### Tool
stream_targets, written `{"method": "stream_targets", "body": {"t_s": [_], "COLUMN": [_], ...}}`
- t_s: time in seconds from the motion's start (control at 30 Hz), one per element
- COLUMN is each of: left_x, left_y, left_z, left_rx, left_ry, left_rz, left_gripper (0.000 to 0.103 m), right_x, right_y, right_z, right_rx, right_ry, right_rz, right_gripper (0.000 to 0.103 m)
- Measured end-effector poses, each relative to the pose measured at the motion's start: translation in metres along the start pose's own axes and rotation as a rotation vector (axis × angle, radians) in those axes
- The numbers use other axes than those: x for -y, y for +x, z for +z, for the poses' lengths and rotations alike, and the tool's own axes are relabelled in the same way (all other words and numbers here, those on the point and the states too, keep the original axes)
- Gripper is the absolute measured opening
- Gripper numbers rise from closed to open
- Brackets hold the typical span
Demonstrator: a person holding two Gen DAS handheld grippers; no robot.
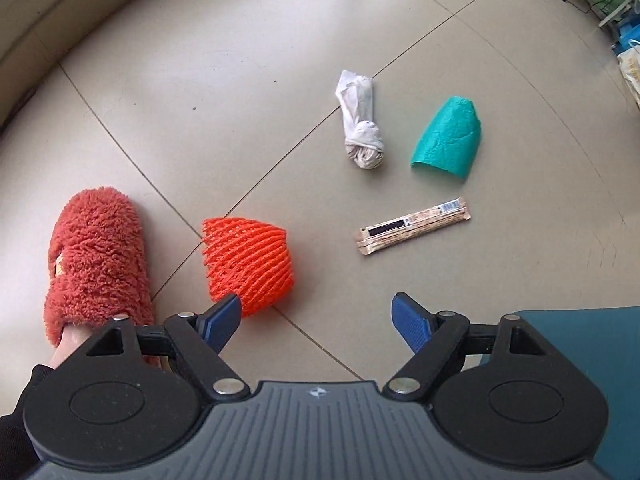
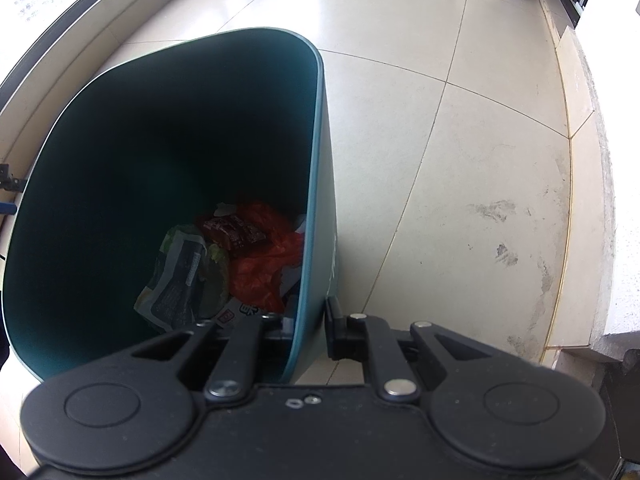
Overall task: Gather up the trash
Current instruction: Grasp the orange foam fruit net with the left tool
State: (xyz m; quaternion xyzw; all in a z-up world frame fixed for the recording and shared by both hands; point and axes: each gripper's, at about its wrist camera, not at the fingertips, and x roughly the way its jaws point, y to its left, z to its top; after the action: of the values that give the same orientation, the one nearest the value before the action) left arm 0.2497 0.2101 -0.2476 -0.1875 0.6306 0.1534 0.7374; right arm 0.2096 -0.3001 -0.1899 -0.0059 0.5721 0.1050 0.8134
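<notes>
In the left wrist view the left gripper [image 1: 318, 316] points down at the tiled floor [image 1: 240, 60] with its blue fingers spread wide and nothing between them. Just above its left finger lies an orange foam net [image 1: 250, 262], its lower edge partly hidden by that finger. To the left of the net stands a red fluffy slipper [image 1: 96, 256] on a foot, near the net but apart from it. Higher in the frame, right of centre, a long snack wrapper [image 1: 414, 226] lies flat, and above it a knotted white tissue [image 1: 362, 124] and a green foam piece [image 1: 448, 138] lie side by side, all apart from each other with bare tiles around them. The floor in the upper middle is free up to a curved baseboard [image 1: 36, 12] at the upper left. In the right wrist view the right gripper [image 2: 308, 326] pinches the near rim of a dark green trash bin [image 2: 316, 160], one finger inside and one outside. Crumpled wrappers [image 2: 224, 264] lie at the bottom of the bin. Right of the bin the floor is open up to a stone ledge [image 2: 608, 240].
</notes>
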Motion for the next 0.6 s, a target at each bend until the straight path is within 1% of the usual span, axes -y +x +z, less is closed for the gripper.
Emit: {"method": "stream_targets", "body": {"t_s": [0.03,0.13,0.23,0.33,0.47,0.5,0.53,0.57,0.6], "left_x": [-0.01,-0.022,-0.025,-0.027,-0.032,-0.033,-0.034,-0.036,-0.037], "left_y": [0.013,0.047,0.071,0.088,0.109,0.111,0.114,0.118,0.119], "left_z": [-0.001,0.001,0.006,0.012,0.02,0.021,0.021,0.022,0.021], "left_rx": [-0.024,-0.072,-0.101,-0.108,-0.111,-0.107,-0.122,-0.13,-0.129], "left_ry": [-0.017,-0.031,-0.033,-0.036,-0.041,-0.039,-0.055,-0.061,-0.058], "left_rz": [0.022,0.056,0.076,0.104,0.103,0.105,0.097,0.095,0.102], "left_gripper": [0.082,0.082,0.082,0.082,0.081,0.075,0.06,0.054,0.044], "right_x": [-0.002,-0.009,-0.014,-0.023,-0.026,-0.026,-0.024,-0.024,-0.023], "right_y": [0.002,0.005,0.009,0.012,0.02,0.023,0.025,0.027,0.028], "right_z": [0.002,0.008,0.014,0.019,0.021,0.021,0.021,0.022,0.021], "right_rx": [-0.003,-0.01,-0.02,-0.025,-0.046,-0.053,-0.059,-0.064,-0.067], "right_ry": [-0.008,-0.025,-0.031,-0.063,-0.084,-0.085,-0.083,-0.082,-0.082], "right_rz": [0.0,0.002,0.008,0.009,0.005,0.002,0.001,0.0,-0.001], "right_gripper": [0.01,0.01,0.01,0.01,0.01,0.01,0.009,0.009,0.009]}}
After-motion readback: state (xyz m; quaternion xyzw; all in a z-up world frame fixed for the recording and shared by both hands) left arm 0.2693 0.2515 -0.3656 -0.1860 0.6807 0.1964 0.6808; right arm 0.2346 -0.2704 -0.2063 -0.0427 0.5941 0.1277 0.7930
